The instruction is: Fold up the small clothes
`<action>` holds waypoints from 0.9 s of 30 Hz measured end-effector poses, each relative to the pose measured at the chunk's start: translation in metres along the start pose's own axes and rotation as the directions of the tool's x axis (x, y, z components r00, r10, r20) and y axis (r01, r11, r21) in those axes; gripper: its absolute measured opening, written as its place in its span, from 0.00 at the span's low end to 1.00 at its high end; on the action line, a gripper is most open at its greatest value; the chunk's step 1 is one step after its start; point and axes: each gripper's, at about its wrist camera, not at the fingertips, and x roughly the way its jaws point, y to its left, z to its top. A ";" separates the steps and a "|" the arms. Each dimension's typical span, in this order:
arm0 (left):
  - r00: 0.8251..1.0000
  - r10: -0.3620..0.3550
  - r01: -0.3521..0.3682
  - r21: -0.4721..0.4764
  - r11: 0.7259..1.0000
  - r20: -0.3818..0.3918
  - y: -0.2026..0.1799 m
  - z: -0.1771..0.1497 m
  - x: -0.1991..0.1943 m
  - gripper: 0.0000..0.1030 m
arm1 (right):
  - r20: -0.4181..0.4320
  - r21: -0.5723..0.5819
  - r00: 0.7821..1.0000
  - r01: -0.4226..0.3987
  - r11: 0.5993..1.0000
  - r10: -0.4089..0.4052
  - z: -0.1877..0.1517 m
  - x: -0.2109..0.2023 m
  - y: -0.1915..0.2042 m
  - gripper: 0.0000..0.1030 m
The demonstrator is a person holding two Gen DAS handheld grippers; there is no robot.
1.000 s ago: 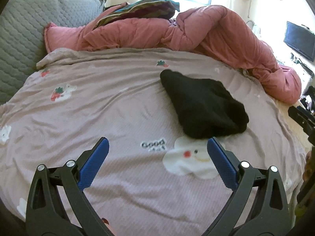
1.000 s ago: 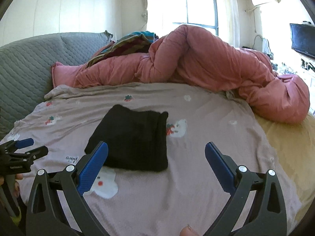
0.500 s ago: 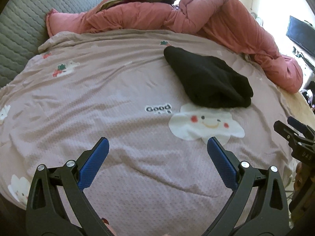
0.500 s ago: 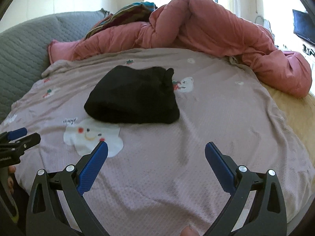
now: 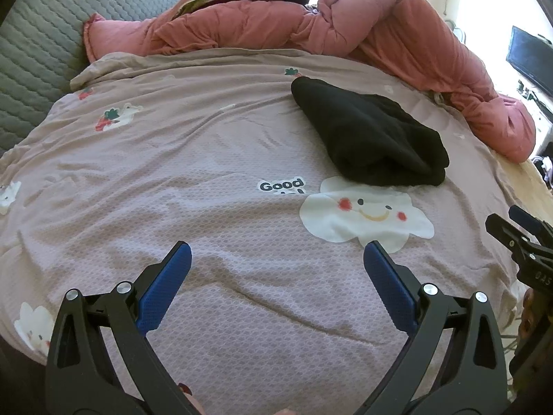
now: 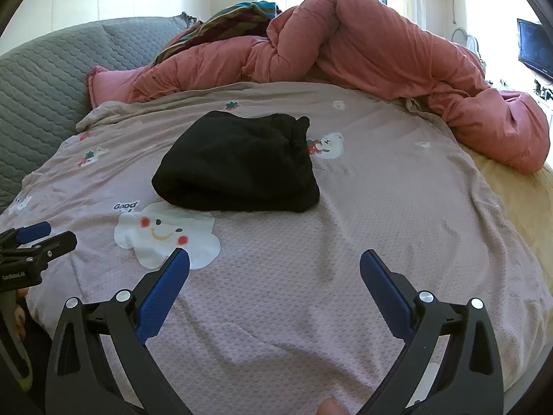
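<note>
On the bedsheet [image 5: 172,159], both grippers — left gripper [image 5: 276,259], right gripper [image 6: 274,266] — fingers spread empty, seemingly drawn back from the black garment [image 6: 238,166].

Left wrist view: camera sits behind the left gripper [image 5: 274,259], looking forward and down across the mauve bedsheet [image 5: 214,159] toward the grey headboard [image 5: 41,45] and pink duvet [image 5: 397,41]. The black folded garment [image 5: 373,138] lies right of centre, well ahead of the fingertips. The right gripper [image 5: 518,231] shows at the right edge.

Right wrist view: same facing, set further right, with the garment [image 6: 238,166] left of centre. The left gripper [image 6: 34,242] shows at the left edge.

Shared: garment, cloud print [image 5: 366,214] [image 6: 166,231], duvet [image 6: 380,52], headboard [image 6: 45,79], television [image 5: 532,58] [image 6: 535,52].
</note>
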 end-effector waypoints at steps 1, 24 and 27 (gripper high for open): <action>1.000 0.002 -0.002 0.000 1.000 0.000 0.000 0.000 0.000 0.91 | 0.001 0.000 1.000 0.000 1.000 0.000 0.000 0.000 0.000 0.95; 1.000 0.025 -0.025 -0.017 1.000 -0.017 0.004 0.000 0.001 0.91 | 0.000 -0.011 1.000 -0.004 1.000 0.004 -0.001 -0.005 0.002 0.95; 0.999 0.028 -0.028 -0.018 0.999 -0.019 0.004 0.000 0.001 0.91 | 0.002 -0.010 1.000 -0.004 1.000 0.004 -0.001 -0.005 0.001 0.95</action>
